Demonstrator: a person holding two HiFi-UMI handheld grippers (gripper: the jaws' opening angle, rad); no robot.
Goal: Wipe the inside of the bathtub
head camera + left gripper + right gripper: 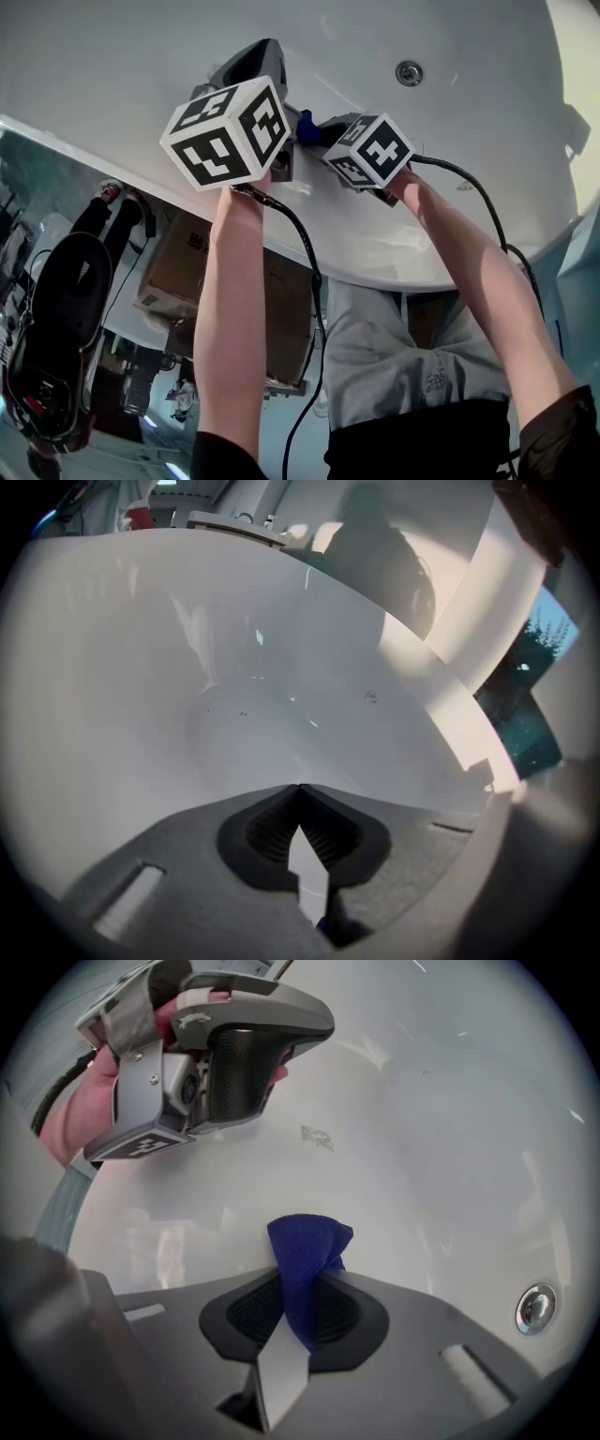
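The white bathtub [141, 56] fills the head view, and both grippers reach down into it. My right gripper [305, 1274] is shut on a folded blue cloth [305, 1246], whose tip sticks out past the jaws close to the tub wall [422, 1147]. In the head view the cloth [306, 131] shows between the two marker cubes, at my right gripper [323, 125]. My left gripper [298, 789] is shut with nothing between its tips and points into the tub [187, 667]. It is just left of the cloth [267, 49] and appears upper left in the right gripper view [300, 1035].
A round metal fitting [409, 73] sits in the tub wall to the right [536, 1307]. A faint smudge [317, 1137] marks the wall ahead of the cloth. The tub rim [375, 267] curves below my arms, with a cardboard box [178, 267] under it. Cables trail from both grippers.
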